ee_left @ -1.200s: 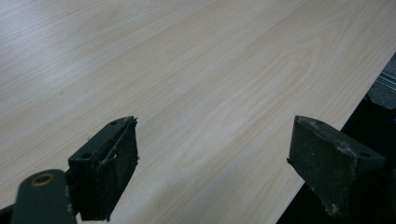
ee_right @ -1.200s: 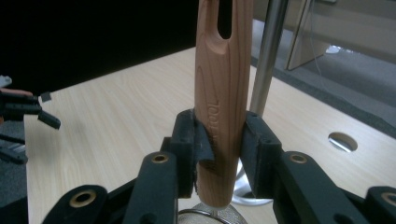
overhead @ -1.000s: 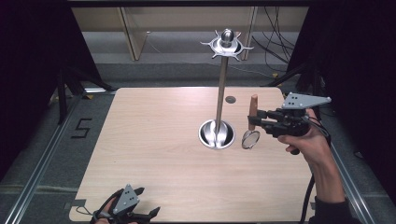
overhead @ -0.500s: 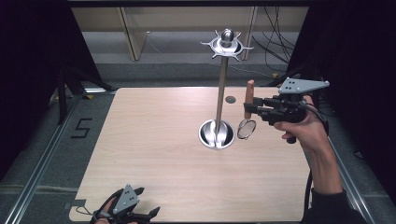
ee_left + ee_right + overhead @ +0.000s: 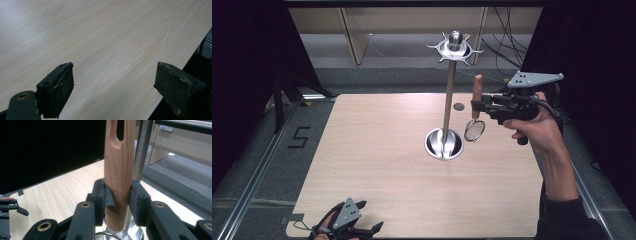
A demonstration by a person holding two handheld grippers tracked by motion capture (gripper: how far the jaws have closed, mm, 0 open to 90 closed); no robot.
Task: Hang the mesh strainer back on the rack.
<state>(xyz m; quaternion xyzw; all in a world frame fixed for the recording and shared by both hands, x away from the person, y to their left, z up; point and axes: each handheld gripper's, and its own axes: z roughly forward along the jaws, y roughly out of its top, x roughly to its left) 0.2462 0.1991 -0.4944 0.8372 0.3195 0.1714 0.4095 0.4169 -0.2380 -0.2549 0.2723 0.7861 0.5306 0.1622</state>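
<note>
My right gripper (image 5: 477, 106) is raised above the right half of the bench (image 5: 372, 150), just right of the stand's pole. Its fingers (image 5: 140, 195) are closed on the wooden handle (image 5: 117, 177) of a small strainer (image 5: 474, 130). The handle stands upright between the pads, its slotted end on top and lettering running down its side. In the high view the round mesh head hangs below the fingers, clear of the bench surface and just beside the stand's base. My right hand (image 5: 537, 132) wraps the gripper body, with the grey plate on top.

The metal stand (image 5: 448, 100) is upright near the middle of the bench: a round polished base (image 5: 443, 145), a thin pole, and a star-shaped hook crown with a ball on top (image 5: 454, 47). In the right gripper view the pole (image 5: 142, 152) passes directly behind the handle; whether they touch, I cannot tell.

A small dark round spot (image 5: 458, 106) sits on the bench between the pole and my right gripper.

My left gripper (image 5: 347, 225) is at the bench's near edge, left of centre. Its fingers (image 5: 58, 87) are spread wide with nothing between them, only bare wood grain beyond, and the bench edge runs under the right-hand pad.
</note>
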